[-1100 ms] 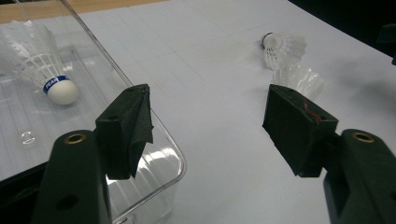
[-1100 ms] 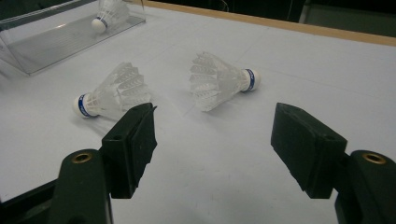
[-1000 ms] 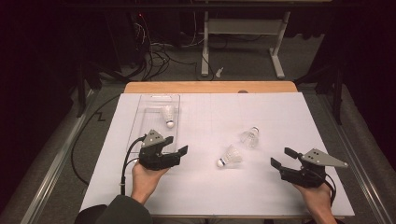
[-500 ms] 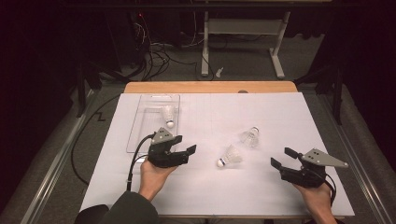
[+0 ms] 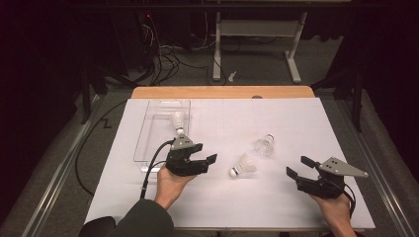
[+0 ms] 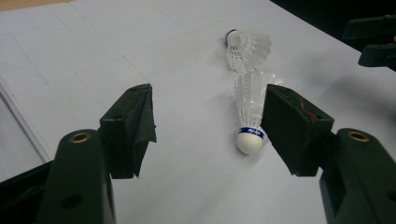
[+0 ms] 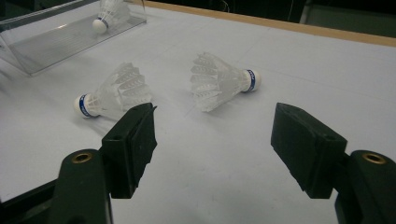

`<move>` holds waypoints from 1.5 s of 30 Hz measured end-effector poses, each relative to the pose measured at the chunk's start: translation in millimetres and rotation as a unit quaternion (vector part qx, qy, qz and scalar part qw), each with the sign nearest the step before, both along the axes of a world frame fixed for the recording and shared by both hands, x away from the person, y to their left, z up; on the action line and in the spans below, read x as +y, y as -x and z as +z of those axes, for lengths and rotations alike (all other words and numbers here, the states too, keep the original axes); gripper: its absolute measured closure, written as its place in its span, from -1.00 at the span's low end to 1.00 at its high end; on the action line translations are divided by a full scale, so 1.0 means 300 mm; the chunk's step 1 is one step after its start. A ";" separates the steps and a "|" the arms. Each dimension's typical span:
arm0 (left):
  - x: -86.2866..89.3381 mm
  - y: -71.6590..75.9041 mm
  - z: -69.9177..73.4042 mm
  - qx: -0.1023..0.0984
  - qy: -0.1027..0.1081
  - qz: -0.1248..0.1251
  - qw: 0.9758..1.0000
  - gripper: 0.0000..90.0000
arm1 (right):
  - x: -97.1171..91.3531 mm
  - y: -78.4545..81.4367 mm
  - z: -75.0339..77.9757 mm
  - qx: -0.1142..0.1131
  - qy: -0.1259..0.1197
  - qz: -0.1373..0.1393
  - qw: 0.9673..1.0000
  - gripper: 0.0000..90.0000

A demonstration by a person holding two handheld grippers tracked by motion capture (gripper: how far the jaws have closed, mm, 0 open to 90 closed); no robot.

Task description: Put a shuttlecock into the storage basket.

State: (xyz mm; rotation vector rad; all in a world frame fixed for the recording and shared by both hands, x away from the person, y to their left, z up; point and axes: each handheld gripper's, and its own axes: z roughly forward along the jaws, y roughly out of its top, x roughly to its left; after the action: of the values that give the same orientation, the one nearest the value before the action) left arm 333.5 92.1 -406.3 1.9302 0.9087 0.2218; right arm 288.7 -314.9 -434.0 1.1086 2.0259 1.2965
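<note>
Judging from how things lie, the work is putting shuttlecocks into a clear tray, and it looks about a third done. The table (image 5: pixel 296 207), covered in white paper, carries everything. On its far left side sits the clear plastic tray (image 5: pixel 148 133), and inside it, toward the far end, one shuttlecock (image 5: pixel 178 121) already stands with its cork toward the person; the right gripper view shows it too, lying in the tray.

Two more are left on the open paper, well apart from the tray. The nearer shuttlecock (image 5: pixel 243 165) lies on its side near the middle of the table with its cork pointing toward the near left. The farther shuttlecock (image 5: pixel 265 144) lies just beyond it, feathers close to the other's feathers; whether they touch I cannot tell.

The left tool (image 5: pixel 206 164) is next to the tray's near corner and points at the nearer shuttlecock. Its jaws stand wide apart and hold nothing; in the left gripper view the cork lies just inside the right-hand jaw, not yet pressed. So the step in hand seems to be the approach to the second pick.

The right tool (image 5: pixel 299 167) rests low at the near right of the table, jaws apart and empty, facing the two loose shuttlecocks from the other side.

Left to do, as I read it: grasp each of the two in turn and carry it into the tray.
</note>
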 end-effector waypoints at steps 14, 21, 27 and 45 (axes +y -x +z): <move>-0.059 -0.015 -0.011 0.010 -0.008 -0.020 1.000 -0.21 | 0.000 0.000 0.000 0.000 0.000 0.001 1.000 -0.31; -0.100 -0.022 -0.016 0.014 -0.019 -0.038 0.999 -0.18 | 0.000 0.000 0.000 0.000 0.000 0.001 1.000 -0.31; -0.133 -0.025 -0.020 0.013 -0.024 -0.047 0.999 -0.15 | 0.000 0.000 0.000 0.001 -0.001 0.002 1.000 -0.31; -0.208 -0.032 -0.036 0.020 -0.032 -0.064 0.997 -0.14 | -0.001 0.000 0.000 0.001 -0.001 0.002 1.000 -0.31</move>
State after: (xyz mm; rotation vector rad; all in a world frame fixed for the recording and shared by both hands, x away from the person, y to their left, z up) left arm 343.1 29.9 -417.0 2.0503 0.8093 0.1401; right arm 288.8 -315.1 -434.1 1.1064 2.0302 1.3004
